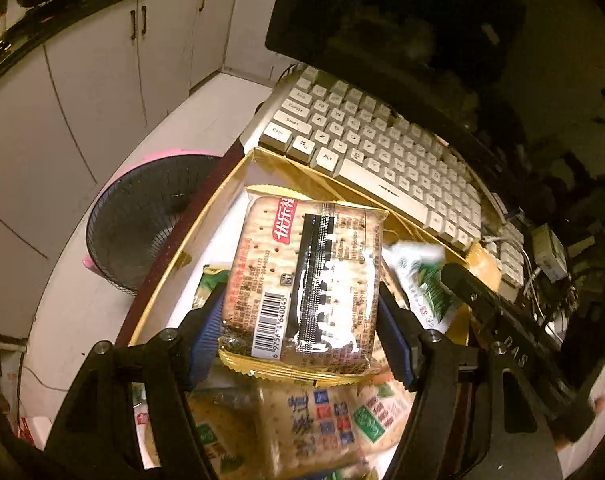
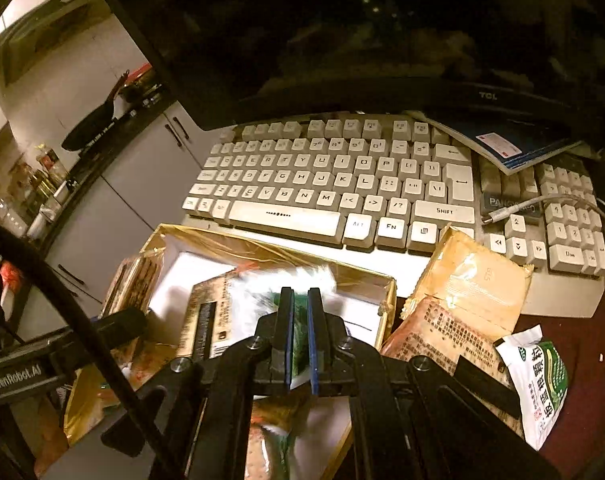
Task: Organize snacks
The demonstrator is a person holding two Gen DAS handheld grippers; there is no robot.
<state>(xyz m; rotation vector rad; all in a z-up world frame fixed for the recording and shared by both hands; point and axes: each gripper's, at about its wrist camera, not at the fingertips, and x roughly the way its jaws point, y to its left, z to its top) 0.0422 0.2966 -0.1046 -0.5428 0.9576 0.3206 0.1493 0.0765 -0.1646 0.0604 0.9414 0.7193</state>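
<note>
My left gripper point(image 1: 302, 312) is shut on a cracker packet point(image 1: 302, 280) with a barcode, held above the gold-rimmed white box point(image 1: 206, 216). More cracker packets point(image 1: 302, 424) lie in the box beneath it. My right gripper point(image 2: 300, 308) is shut on a green-and-white sachet point(image 2: 298, 320), blurred, over the same box point(image 2: 388, 292). The sachet point(image 1: 426, 280) and right gripper body show at the right of the left wrist view. The held cracker packet point(image 2: 206, 320) shows in the right wrist view.
A white keyboard point(image 2: 342, 184) lies right behind the box, under a dark monitor point(image 2: 382, 40). Two brown cracker packets point(image 2: 462, 280) and a green-and-white sachet point(image 2: 542, 380) lie on the table right of the box. A pink fan point(image 1: 142, 224) stands on the floor left.
</note>
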